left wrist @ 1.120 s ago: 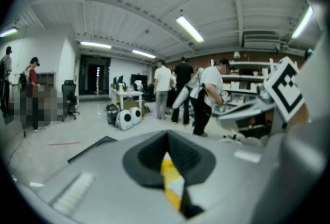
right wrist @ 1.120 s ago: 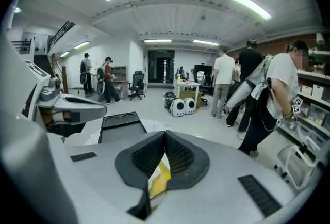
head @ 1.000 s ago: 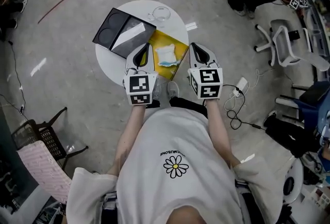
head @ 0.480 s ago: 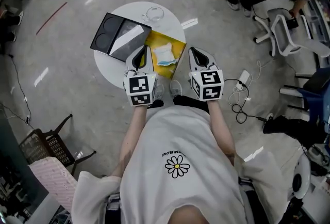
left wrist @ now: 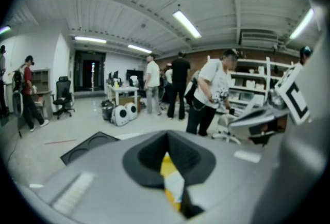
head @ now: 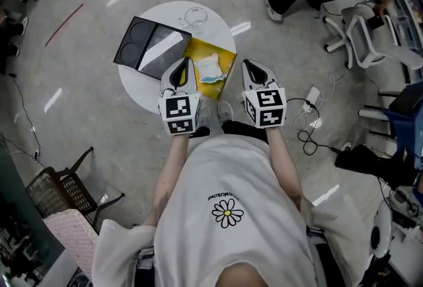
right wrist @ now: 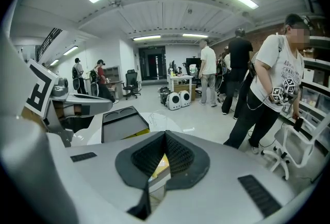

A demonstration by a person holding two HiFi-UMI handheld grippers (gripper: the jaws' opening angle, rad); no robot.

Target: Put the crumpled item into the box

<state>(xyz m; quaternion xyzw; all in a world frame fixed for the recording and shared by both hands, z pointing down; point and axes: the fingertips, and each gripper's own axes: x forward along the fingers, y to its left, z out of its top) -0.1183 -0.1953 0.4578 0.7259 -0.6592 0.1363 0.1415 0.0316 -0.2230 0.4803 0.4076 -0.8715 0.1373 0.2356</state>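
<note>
Two bare forearms [head: 167,170]: on my feed they reach forward from the white daisy-print T-shirt [head: 228,213], side by side, one tool in each hand, both tilted somewhat downward.
Left gripper [head: 184,61]: held over the near part of the table; its own view shows the jaws meeting at the tips, closed with nothing held.
Right gripper [head: 246,63]: level with the left one, its tip at the table's right rim; jaws closed too, empty.
Round white table [head: 139,88]: just ahead of the person, under the tools.
Crumpled white-and-blue item [head: 210,69]: I see it between the two tips, untouched, lying on a flat yellow thing [head: 225,55]; whether that is a sheet or a tray I cannot tell.
Black rectangular box with two round recesses [head: 140,41]: beside the yellow thing, on its left, touching or overlapping its edge.
Clear glass dish [head: 196,16]: at the table's far rim.
</note>
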